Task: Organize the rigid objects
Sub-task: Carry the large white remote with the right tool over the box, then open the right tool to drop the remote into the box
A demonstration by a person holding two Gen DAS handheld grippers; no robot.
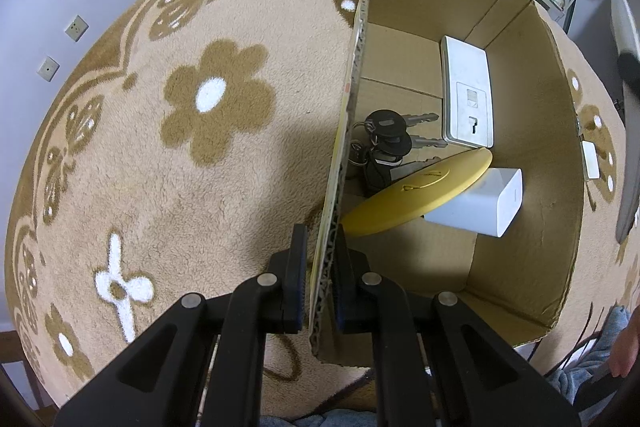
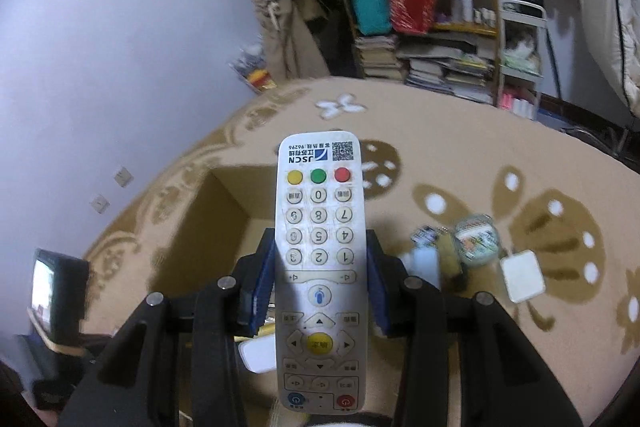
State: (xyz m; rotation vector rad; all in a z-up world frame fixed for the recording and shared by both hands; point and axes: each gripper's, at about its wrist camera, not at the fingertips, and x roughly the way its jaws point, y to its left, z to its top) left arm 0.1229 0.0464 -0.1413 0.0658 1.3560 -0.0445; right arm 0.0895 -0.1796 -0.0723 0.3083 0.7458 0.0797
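White, stiff and light, the remote (image 2: 319,247) sits clamped at mid-length by the right gripper (image 2: 320,267), while the left gripper (image 1: 319,267) pinches the cardboard box (image 1: 560,187) near wall.

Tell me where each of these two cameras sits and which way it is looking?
Left wrist: on the left gripper, facing steeply down into the cardboard box; its fingers pinch the box wall.
Right wrist: on the right gripper, facing forward and down over the remote control it clamps, toward the shelves.
Shared: box, flowered carpet, wall sockets.
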